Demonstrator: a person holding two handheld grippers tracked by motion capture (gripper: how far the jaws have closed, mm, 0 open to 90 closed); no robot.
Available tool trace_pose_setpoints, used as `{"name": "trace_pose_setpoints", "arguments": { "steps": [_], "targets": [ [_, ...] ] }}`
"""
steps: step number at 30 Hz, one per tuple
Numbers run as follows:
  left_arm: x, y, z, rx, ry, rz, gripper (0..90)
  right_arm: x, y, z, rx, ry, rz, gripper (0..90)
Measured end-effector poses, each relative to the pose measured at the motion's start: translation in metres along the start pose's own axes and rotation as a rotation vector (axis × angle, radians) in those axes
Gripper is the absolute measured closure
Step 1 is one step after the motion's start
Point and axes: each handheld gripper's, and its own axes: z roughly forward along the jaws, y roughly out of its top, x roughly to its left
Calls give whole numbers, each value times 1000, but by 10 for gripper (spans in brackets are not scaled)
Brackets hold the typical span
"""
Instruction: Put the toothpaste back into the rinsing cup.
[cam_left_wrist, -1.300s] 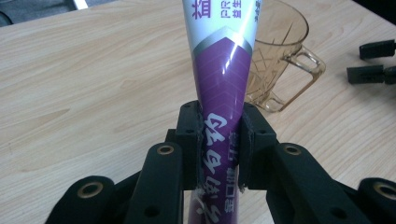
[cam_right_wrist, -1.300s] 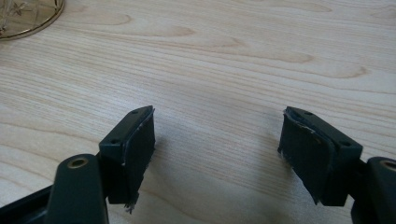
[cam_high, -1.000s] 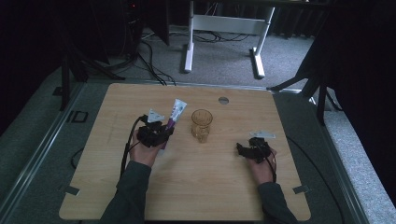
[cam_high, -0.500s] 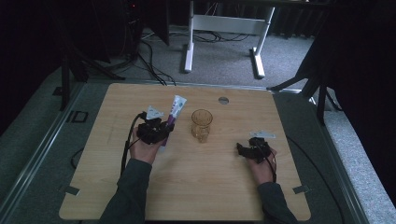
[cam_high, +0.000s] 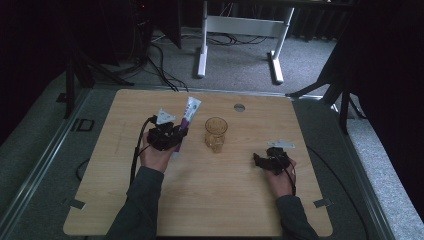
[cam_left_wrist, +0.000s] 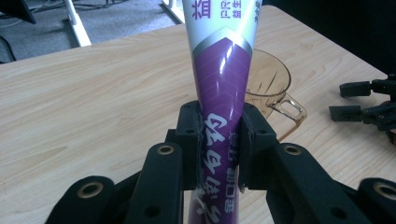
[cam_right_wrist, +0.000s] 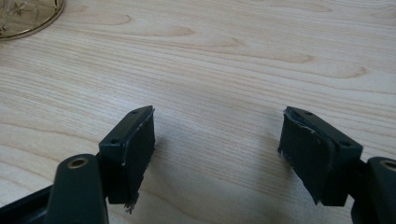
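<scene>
Wooden worktop (cam_high: 210, 200): left tool (cam_left_wrist: 218, 140), clamped on the purple-white toothpaste tube (cam_left_wrist: 219, 79) with Chinese lettering, has drawn slightly nearer; right tool (cam_right_wrist: 217, 140) rests, jaws wide, empty.

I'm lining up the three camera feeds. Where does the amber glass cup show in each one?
High view: the amber glass cup stands at table centre, between the two hands, right of the purple and white tube.
Left gripper view: right of centre, behind the tube that the left tongs clamp.
Right gripper view: just its base at the top left corner, beyond the open right tongs.
Shared landmark: the light wooden tabletop.
</scene>
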Motion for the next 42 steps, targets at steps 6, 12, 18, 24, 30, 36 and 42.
{"name": "trace_pose_setpoints", "arguments": {
  "steps": [6, 12, 18, 24, 30, 36, 42],
  "targets": [
    [1, 4, -1, -11, -3, -6, 732, 0, 0, 0, -1, 0, -1, 265],
    [0, 11, -3, -23, -3, 4, 732, 0, 0, 0, -1, 0, -2, 265],
    [1, 16, -3, -36, -2, 4, 732, 0, 0, 0, -1, 0, -2, 265],
    [0, 21, -2, -62, -5, -5, 732, 0, 0, 0, -1, 0, -2, 265],
    [0, 24, 0, -74, -10, -10, 732, 0, 0, 0, 0, -1, -3, 265],
    [0, 28, 3, -79, -12, -10, 732, 0, 0, 0, 0, 0, -2, 265],
    [0, 30, 5, -90, -26, -28, 732, 0, 0, 0, 0, 0, -2, 265]
  ]
}}
